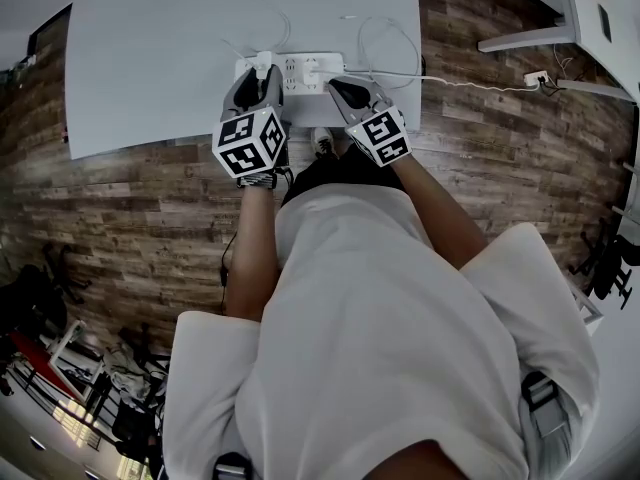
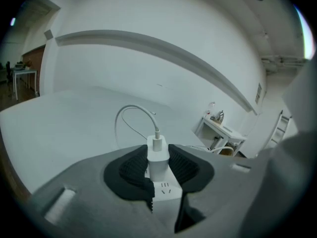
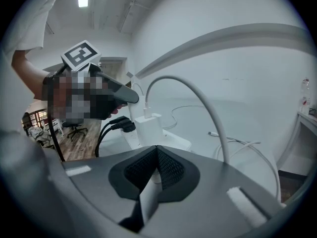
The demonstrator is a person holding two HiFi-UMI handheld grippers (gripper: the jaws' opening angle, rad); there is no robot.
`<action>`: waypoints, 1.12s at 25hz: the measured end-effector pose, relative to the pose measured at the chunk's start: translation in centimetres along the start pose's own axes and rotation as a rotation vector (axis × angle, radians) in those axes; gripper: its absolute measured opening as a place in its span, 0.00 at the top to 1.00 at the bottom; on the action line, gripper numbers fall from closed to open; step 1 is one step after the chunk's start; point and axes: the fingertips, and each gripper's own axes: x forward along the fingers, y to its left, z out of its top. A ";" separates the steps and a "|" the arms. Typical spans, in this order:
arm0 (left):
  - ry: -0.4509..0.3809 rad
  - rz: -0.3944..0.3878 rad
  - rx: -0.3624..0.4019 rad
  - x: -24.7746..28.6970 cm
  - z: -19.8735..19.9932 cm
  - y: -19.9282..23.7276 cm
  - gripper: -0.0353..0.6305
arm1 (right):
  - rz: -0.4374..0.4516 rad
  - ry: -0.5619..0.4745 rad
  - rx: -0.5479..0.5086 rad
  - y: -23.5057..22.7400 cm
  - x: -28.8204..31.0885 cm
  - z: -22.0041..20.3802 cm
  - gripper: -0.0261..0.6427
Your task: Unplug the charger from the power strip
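Observation:
A white charger [image 2: 158,166] stands upright in the white power strip [image 2: 166,190], with a thin white cable looping out of its top. My left gripper [image 2: 158,155] is shut on the charger, one black pad against each side. In the head view the left gripper [image 1: 262,78] is at the strip's left end, over the charger [image 1: 264,65]. My right gripper [image 1: 335,86] rests on the strip [image 1: 300,72] further right. Its pads meet at the tips in the right gripper view [image 3: 157,155], with nothing gripped. The charger [image 3: 147,124] shows beyond them.
The strip lies near the front edge of a white table [image 1: 150,58]. Two black plugs [image 3: 121,125] sit in the strip's left end. A thick white cord [image 3: 203,100] arcs off to the right. Another thin cable [image 1: 385,43] loops on the tabletop behind.

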 end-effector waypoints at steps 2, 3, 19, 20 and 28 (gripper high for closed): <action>-0.020 -0.017 -0.042 0.0 0.1 0.4 0.74 | 0.002 0.001 0.002 -0.1 0.0 -0.1 0.96; -0.027 -0.025 -0.057 0.1 0.1 0.5 0.74 | 0.003 0.000 0.005 -0.1 -0.1 -0.1 0.96; 0.046 -0.007 0.021 1.4 0.2 2.4 0.72 | -0.004 0.004 0.025 0.0 -0.1 0.0 0.96; 0.053 0.001 0.023 1.4 0.0 2.6 0.72 | -0.004 0.004 0.028 0.0 -0.1 -0.1 0.96; 0.136 0.069 0.029 1.2 -1.5 4.2 0.67 | -0.021 0.009 0.083 -0.1 -0.2 0.0 0.96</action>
